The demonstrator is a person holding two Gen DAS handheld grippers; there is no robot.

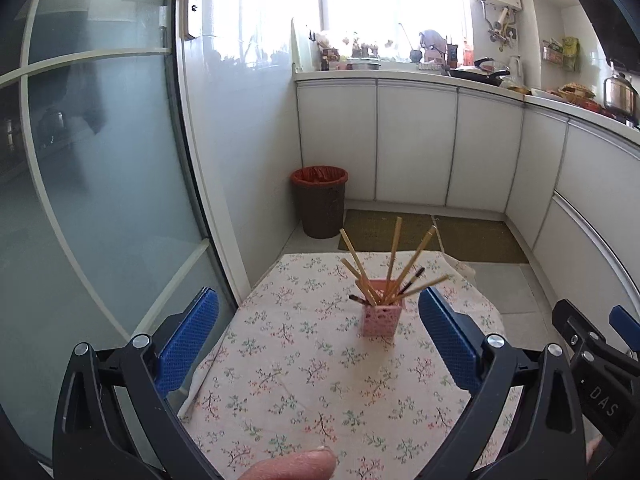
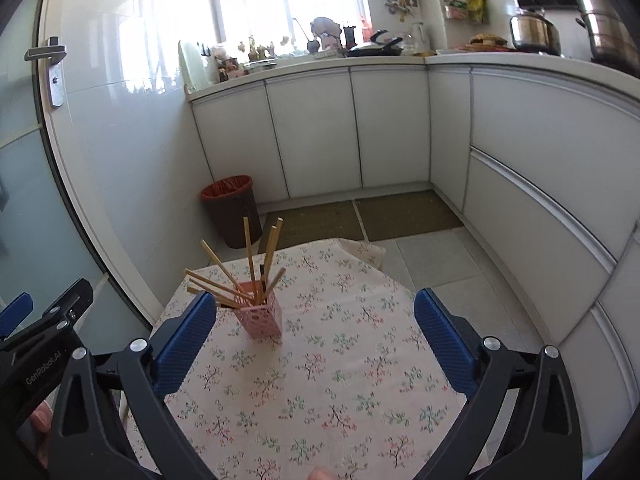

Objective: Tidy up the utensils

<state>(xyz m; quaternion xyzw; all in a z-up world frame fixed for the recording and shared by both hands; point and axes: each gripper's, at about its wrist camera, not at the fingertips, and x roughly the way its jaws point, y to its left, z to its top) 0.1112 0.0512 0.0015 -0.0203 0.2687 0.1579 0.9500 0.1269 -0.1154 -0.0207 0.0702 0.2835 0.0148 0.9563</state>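
**Both claws wide apart, chopsticks standing in the pink holder**

You can read "GenRobot.AI" on the black body of your left claw [image 2: 24,316] where it shows at the left edge of the right wrist view, and "DAS" on the body of your right claw [image 1: 600,332] at the right edge of the left wrist view.

Both of your claws point forward and tilt down toward the desk [image 1: 304,380]. In its own view, your left claw [image 1: 318,334] has its two blue pads spread wide with nothing between them. Your right claw [image 2: 316,336] stands the same way, jaws far apart and empty. A fingertip [image 1: 298,466] shows at the bottom edge of the left wrist view.

One pink perforated holder [image 1: 380,320] stands upright on the floral cloth, ahead of both claws and touched by neither. In it, about six light wooden chopsticks [image 1: 394,256] fan outward, along with about two dark ones [image 1: 412,278]; the exact count is hard to tell where they overlap.

On the floor beyond the desk stand one brown bin [image 1: 320,200] with a red liner and two green mats [image 1: 472,238].
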